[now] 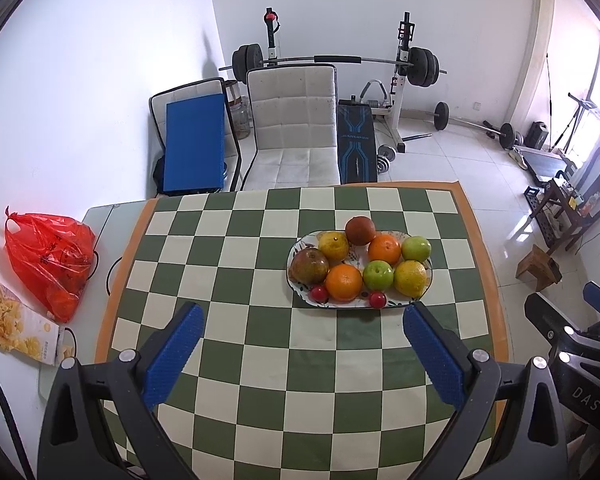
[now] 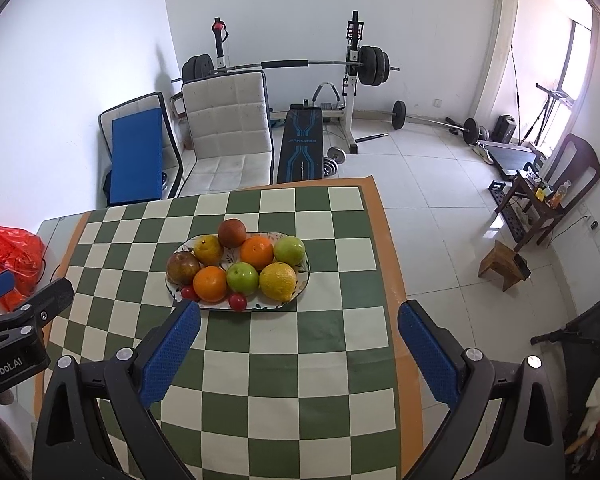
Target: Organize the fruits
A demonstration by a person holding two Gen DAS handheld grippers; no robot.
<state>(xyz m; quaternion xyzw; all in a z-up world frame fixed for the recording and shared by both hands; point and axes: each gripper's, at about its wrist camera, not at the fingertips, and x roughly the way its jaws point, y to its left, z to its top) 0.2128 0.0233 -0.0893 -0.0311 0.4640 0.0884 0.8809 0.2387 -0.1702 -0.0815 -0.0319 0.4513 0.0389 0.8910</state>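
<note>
Red plastic of a bag [image 1: 50,256] lies at the far left of the table, beside a packet of chips [image 1: 18,326], and both are well apart from the fruit. Next comes the left gripper [image 1: 302,354], held above the checkered cloth [image 1: 228,344] with its blue pads wide apart and nothing between them. Further right stands the oval plate [image 1: 300,250], and all the fruit I can see is already on it: a brownish apple [image 1: 309,266], a yellow-green citrus [image 1: 333,245], a dark reddish fruit [image 1: 360,231], two oranges [image 1: 343,282], two green apples [image 1: 378,275], a yellow lemon-like fruit [image 1: 410,278], and two small red fruits [image 1: 378,299] at the near rim, perhaps cherry tomatoes, though they are too small to name for sure. The right gripper [image 2: 299,354] is also open and empty, near the plate, its left pad just before the rim.

I judge that the fruit is already gathered, and that little or nothing remains to arrange. If one piece must still be moved, it is better to come down from above and close on the widest part of the fruit. The pile is tight, so a neighbour may roll off; the small red ones at the edge are the most at risk.
</note>
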